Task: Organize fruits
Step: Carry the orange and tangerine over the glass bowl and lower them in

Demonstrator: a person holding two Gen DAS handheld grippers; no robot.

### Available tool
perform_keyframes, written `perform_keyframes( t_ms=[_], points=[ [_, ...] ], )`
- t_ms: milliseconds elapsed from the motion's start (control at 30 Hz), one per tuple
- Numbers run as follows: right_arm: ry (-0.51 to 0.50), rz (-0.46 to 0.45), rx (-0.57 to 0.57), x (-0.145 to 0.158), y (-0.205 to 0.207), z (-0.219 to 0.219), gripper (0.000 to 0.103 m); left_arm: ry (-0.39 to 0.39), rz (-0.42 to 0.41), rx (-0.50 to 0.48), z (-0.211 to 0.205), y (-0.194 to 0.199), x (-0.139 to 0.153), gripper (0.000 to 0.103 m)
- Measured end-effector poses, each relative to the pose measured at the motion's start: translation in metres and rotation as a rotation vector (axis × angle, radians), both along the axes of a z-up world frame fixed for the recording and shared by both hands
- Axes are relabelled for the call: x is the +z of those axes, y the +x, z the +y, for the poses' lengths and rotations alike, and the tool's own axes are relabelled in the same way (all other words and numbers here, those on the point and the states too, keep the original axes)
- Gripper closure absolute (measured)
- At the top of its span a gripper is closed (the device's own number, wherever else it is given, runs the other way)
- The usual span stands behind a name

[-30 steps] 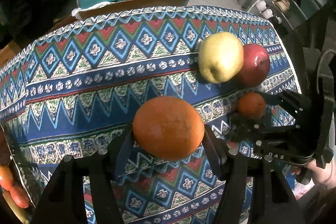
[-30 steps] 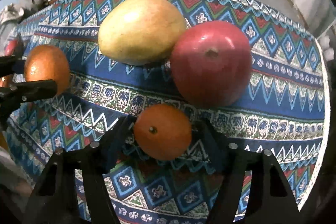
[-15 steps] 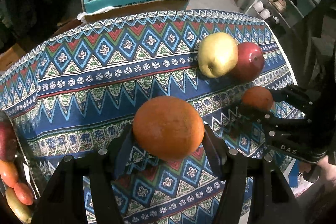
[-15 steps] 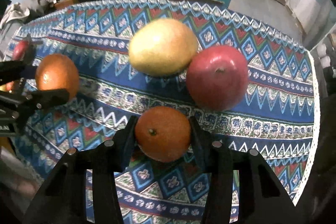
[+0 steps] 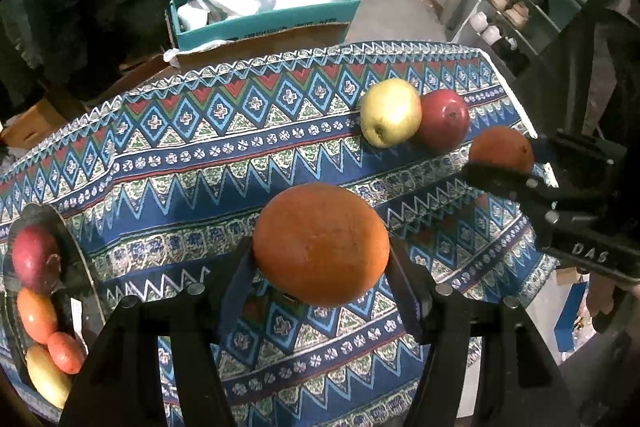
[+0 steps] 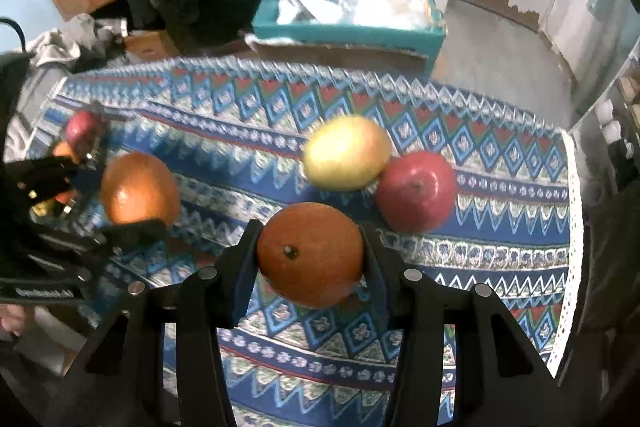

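Left gripper (image 5: 320, 259): fingers pinched a large orange (image 5: 321, 243), held above the patterned cloth (image 5: 200, 155) of the bench. Right gripper (image 6: 310, 259): fingers pinched a smaller orange (image 6: 311, 254), also clear of the cloth. Yellow apple (image 5: 391, 112) and red apple (image 5: 445, 120) lay touching near the bench's far right corner. Fruit holder (image 5: 38, 307) with mixed fruit stood at the left edge.

Left tool (image 5: 320, 263) closed round an orange, raised; right tool (image 6: 310, 259) likewise, level beside it
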State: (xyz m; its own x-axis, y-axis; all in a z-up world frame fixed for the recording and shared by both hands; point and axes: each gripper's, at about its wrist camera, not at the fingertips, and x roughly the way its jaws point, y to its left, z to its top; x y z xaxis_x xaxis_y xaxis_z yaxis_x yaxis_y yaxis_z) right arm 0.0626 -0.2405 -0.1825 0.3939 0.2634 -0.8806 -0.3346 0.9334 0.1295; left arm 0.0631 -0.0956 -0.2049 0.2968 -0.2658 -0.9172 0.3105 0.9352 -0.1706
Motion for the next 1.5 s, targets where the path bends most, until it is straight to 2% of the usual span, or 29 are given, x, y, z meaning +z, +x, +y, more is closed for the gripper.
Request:
perform_keyframes(
  t_ms=[367, 767, 1033, 1300, 1500],
  points=[
    [0.055, -0.071, 0.040, 0.048, -0.011, 0.025, 0.055, -0.015, -0.065, 0.017, 0.028, -0.022, 0.044, 0.038],
    [0.082, -0.136, 0.102, 0.083, -0.024, 0.060, 0.055, -0.033, -0.141, 0.057, 0.064, -0.041, 0.086, 0.038],
    [0.109, -0.154, 0.157, 0.100, -0.029, 0.091, 0.055, -0.034, -0.160, 0.085, 0.085, -0.050, 0.096, 0.038],
    [0.109, -0.140, 0.215, 0.099, -0.028, 0.125, 0.055, -0.031, -0.191, 0.125, 0.110, -0.059, 0.101, 0.038],
    [0.108, -0.123, 0.249, 0.097, -0.024, 0.151, 0.055, -0.034, -0.181, 0.173, 0.135, -0.062, 0.092, 0.038]
  ],
)
